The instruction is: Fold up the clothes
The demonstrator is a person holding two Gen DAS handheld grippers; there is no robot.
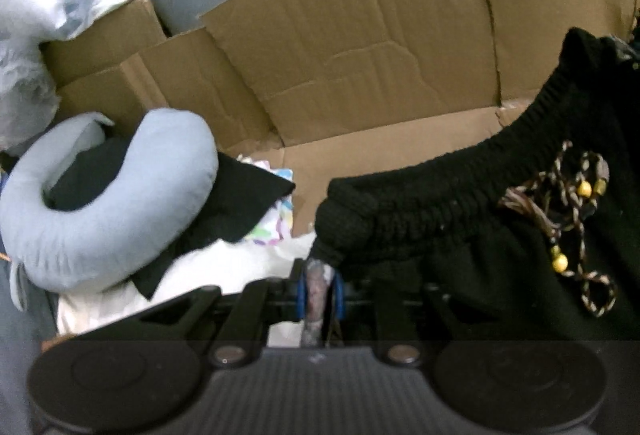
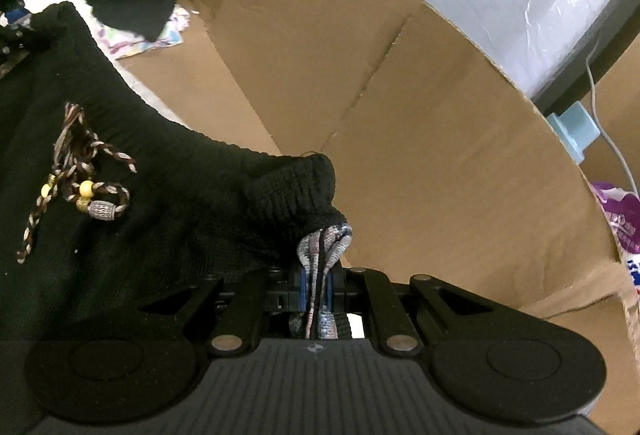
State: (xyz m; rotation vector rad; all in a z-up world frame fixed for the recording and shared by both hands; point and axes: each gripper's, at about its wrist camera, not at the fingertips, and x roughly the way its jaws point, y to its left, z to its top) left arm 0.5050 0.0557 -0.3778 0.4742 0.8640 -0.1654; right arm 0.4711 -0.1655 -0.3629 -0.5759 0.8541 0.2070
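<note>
the left gripper (image 1: 319,289) and right gripper (image 2: 318,285) were each clamped on a waistband corner of the black shorts (image 1: 460,203), which were held spread, with no fold judged made yet.

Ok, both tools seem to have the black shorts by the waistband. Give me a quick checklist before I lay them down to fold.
1. Left tool shut on the black shorts: ok, the waistband corner is pinched between its fingers.
2. Right tool shut on the opposite corner: ok.
3. Waistband spread between the tools: not ok, it sags and bunches.
4. Beaded drawstring free: ok, it hangs loose on the front, away from both tools.
5. Landing spot on the cardboard: ok, bare ahead; the neck pillow and other clothes sit to the left.
6. Legs hanging straight: cannot tell, out of view.
</note>
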